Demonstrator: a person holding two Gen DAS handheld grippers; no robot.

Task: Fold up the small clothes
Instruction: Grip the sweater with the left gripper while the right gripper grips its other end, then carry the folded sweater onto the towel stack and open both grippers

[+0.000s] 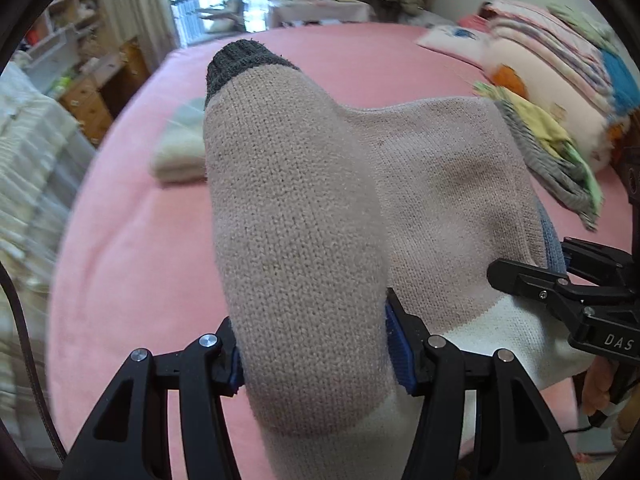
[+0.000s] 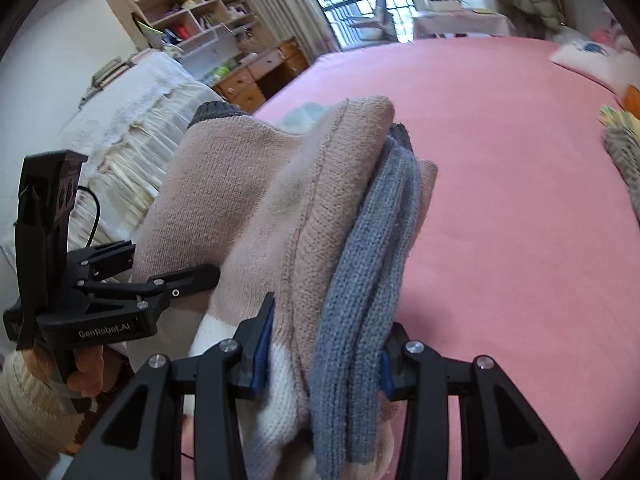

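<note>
Gripping from both sides, the two tongs hold one knitted garment, beige-pink with grey trim and a white band [image 1: 304,240], lifted above the pink bed cover [image 1: 132,240]. Left gripper [image 1: 316,356]: jaws about half apart, blue pads pressed against a rolled, padded fold of the knit, which bulges up between the fingers and ends in a dark grey ribbed cuff [image 1: 244,62] at the far end. Right gripper [image 2: 324,360]: jaws somewhat narrower, clenched on a bunched edge of the same garment, beige layers against the left pad and doubled strips of blue-grey ribbed trim [image 2: 372,264] against the right pad. Each tong shows in the other's view: the right one at the garment's right edge in the left wrist camera, the left one at its left edge in the right wrist camera, gripped by a hand [image 2: 86,368] in a cream knitted sleeve [image 2: 24,400]. The knit spans between the two grips, slack in the middle. Lying on the bed beyond: a folded pale cream cloth [image 1: 180,148] to the left, and a pile of mixed coloured clothes with grey fringe [image 1: 556,152] to the right. Background edges blurred.
</note>
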